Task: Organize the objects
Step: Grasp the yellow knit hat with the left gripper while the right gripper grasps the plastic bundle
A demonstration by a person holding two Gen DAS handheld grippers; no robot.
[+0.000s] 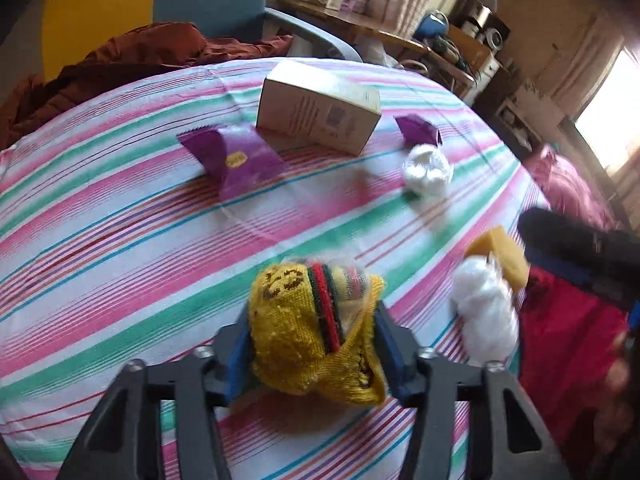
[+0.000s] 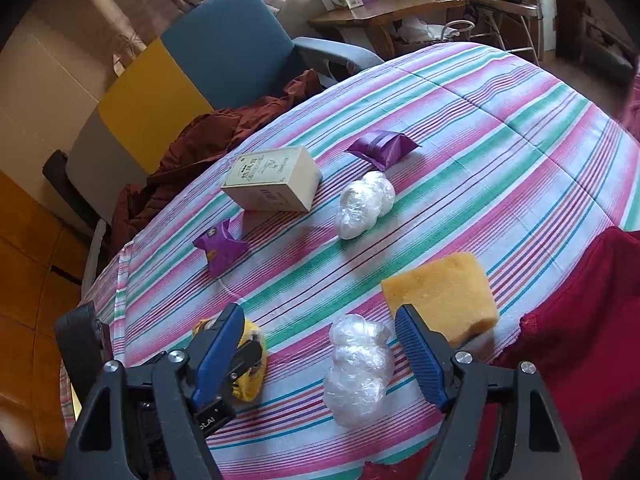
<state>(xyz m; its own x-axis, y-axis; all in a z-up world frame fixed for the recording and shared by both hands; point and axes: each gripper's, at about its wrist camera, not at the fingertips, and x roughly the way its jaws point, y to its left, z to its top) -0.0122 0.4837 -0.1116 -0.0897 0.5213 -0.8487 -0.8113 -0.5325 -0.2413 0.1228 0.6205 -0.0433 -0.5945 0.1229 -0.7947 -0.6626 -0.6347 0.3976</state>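
My left gripper (image 1: 314, 320) has its blue pads pressed against both sides of a yellow knitted sock bundle (image 1: 316, 324) with red and green stripes, low over the striped tablecloth (image 1: 120, 240). The same sock (image 2: 253, 380) shows at the lower left of the right wrist view. My right gripper (image 2: 320, 314) stands open around a crumpled clear plastic bundle (image 2: 356, 368) that lies on the cloth, with gaps on both sides. A yellow sponge (image 2: 444, 292) lies just beyond its right finger.
Farther back lie a cardboard box (image 2: 276, 184), two purple packets (image 2: 222, 250) (image 2: 382, 148) and a second plastic bundle (image 2: 366, 204). A red cloth (image 2: 580, 340) covers the near right edge. A blue chair (image 2: 228, 44) with a rust-brown garment stands behind the table.
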